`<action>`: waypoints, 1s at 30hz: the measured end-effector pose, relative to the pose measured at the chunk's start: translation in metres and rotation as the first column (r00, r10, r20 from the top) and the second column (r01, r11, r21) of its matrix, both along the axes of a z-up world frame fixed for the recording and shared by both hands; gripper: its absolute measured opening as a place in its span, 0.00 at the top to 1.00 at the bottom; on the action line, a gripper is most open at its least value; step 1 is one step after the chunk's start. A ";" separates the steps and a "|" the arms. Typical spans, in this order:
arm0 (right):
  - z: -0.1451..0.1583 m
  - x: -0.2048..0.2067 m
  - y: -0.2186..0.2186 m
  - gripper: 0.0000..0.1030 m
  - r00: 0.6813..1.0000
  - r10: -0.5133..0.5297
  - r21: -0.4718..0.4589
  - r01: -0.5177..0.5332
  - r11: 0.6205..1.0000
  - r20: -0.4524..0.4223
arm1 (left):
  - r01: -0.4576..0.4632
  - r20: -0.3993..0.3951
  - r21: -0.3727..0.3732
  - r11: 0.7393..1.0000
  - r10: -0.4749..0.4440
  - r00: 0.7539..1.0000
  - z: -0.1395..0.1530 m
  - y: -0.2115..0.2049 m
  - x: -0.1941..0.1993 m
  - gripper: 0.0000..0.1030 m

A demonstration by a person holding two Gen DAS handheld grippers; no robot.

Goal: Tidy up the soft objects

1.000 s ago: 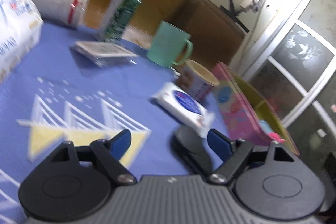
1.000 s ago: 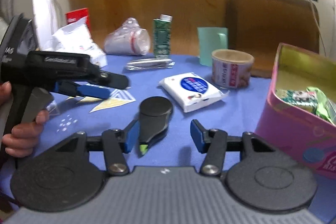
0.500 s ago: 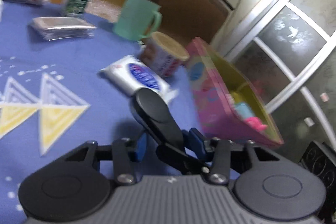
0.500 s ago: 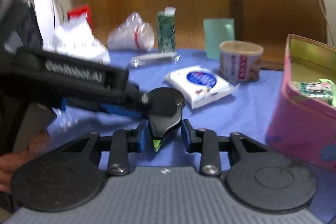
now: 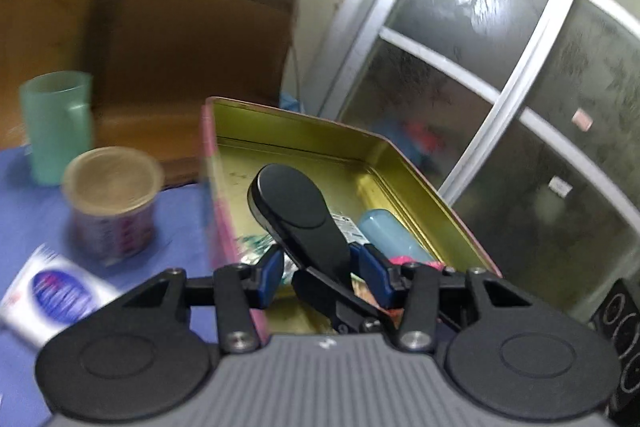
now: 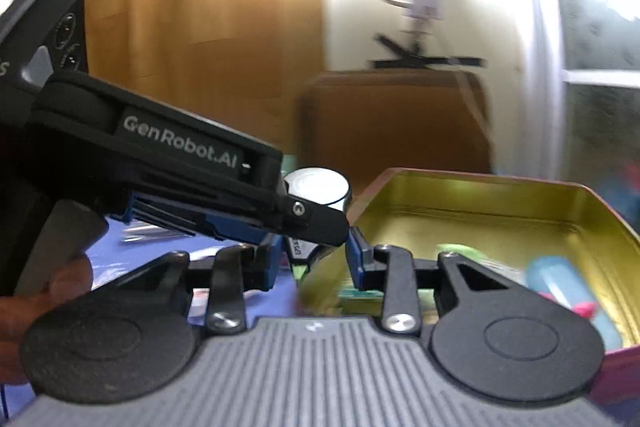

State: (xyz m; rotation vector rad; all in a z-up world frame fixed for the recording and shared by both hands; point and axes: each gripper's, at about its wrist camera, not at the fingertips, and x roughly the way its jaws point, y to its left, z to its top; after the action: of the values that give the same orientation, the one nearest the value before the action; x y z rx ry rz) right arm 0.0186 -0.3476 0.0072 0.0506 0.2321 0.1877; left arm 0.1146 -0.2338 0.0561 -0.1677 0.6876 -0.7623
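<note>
The left claw [image 5: 316, 277] is pinching a black, flat, paddle-shaped plastic object [image 5: 298, 215] by its narrow end, the blue pads pressing on both its sides. The object's long axis is running up the frame from the claw, its rounded end hanging over the open interior of the pink rectangular tin box with the gold lining [image 5: 412, 163], which fills the centre and lower right of the left wrist view. So the drop point is lying directly ahead of and below this claw.

In the right wrist view the right claw [image 6: 312, 261] is sitting half closed just beside the left claw's tip; through the blur it appears to be holding nothing. The left hand is the nearer one for the release.
</note>
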 end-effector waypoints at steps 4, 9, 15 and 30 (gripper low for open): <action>-0.005 0.032 -0.020 0.63 0.994 -0.095 -0.026 0.094 0.995 -0.045 | -0.033 0.046 0.099 0.995 0.029 0.999 -0.007 -0.041 0.026 0.45; -0.016 0.039 -0.037 0.63 0.989 -0.129 0.019 0.131 0.991 -0.070 | -0.093 0.052 0.128 0.987 0.086 0.995 -0.016 -0.042 0.034 0.41; -0.019 0.023 -0.042 0.63 0.989 -0.134 0.056 0.137 0.989 -0.061 | -0.104 0.092 0.086 0.991 0.096 0.991 -0.013 -0.017 0.010 0.36; 0.004 -0.004 0.011 0.63 0.998 0.033 0.040 -0.035 0.999 0.048 | -0.366 0.083 0.008 0.931 0.364 0.928 -0.038 0.152 -0.041 0.31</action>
State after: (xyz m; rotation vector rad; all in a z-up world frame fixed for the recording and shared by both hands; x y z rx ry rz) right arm 0.0149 -0.3371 0.0112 0.0826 0.1819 0.2277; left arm 0.0736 -0.0821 0.0184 -0.2353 0.5673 -0.3998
